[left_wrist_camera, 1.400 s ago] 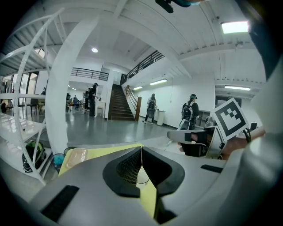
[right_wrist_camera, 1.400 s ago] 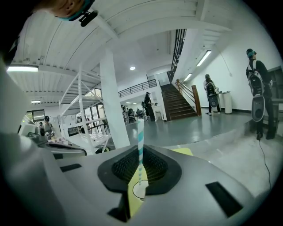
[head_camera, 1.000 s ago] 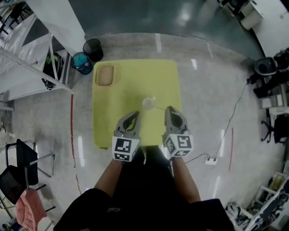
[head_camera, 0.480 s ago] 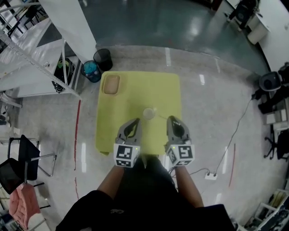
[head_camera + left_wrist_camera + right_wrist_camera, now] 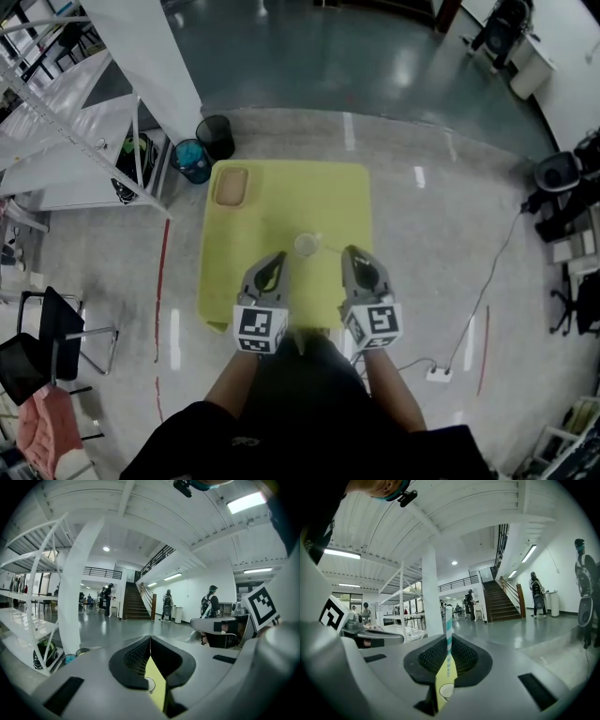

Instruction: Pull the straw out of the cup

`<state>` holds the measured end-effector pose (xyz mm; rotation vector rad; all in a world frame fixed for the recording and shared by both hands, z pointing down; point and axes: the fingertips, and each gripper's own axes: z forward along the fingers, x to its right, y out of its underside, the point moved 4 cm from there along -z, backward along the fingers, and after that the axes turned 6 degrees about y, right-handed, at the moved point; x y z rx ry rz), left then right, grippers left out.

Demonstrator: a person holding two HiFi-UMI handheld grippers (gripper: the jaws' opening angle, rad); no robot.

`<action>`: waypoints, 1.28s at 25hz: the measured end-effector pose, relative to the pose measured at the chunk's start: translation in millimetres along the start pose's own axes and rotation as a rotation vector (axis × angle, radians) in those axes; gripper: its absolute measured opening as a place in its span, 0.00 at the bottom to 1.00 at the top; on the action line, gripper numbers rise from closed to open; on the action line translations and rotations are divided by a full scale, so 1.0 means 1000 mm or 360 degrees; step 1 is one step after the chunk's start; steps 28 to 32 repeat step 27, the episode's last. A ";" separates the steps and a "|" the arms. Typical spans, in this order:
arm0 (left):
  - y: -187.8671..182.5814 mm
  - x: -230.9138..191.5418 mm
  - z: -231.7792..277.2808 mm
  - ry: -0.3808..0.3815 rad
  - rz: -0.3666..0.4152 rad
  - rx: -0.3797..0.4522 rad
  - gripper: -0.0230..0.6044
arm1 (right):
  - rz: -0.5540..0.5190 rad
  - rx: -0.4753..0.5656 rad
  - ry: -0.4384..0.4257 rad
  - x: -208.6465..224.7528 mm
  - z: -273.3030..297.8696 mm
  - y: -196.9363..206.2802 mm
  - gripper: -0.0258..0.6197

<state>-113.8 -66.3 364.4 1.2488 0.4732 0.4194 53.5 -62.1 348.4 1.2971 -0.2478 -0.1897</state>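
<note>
Both forearms reach forward, nearly level, near the clear plastic cup (image 5: 307, 246). The right gripper (image 5: 352, 252) pinches a teal-striped paper straw (image 5: 448, 634); the left gripper (image 5: 277, 256) is closed and empty.

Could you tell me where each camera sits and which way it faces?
Head view: on the head, looking steeply down at the table and cup; left claw, right claw, forearms show.
Left gripper view: on the left claw, facing across the hall; shut, empty jaws show.
Right gripper view: on the right claw, facing likewise; jaws pinch the straw.
Shared: both gripper views glimpse the cup.
</note>
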 end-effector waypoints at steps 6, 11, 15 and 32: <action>0.001 0.003 -0.005 0.0004 -0.0003 0.0004 0.11 | 0.0004 0.0031 -0.0025 -0.005 -0.003 -0.001 0.09; 0.000 0.000 -0.005 0.0007 -0.0002 0.0012 0.11 | -0.0004 0.0051 -0.0031 -0.009 0.002 -0.002 0.09; -0.001 0.000 -0.006 0.0012 -0.0011 0.0017 0.11 | -0.0006 0.0040 -0.0029 -0.011 0.001 -0.002 0.09; -0.001 -0.006 -0.004 0.0014 -0.0028 0.0021 0.11 | -0.0008 0.0088 -0.0024 -0.012 0.007 -0.001 0.09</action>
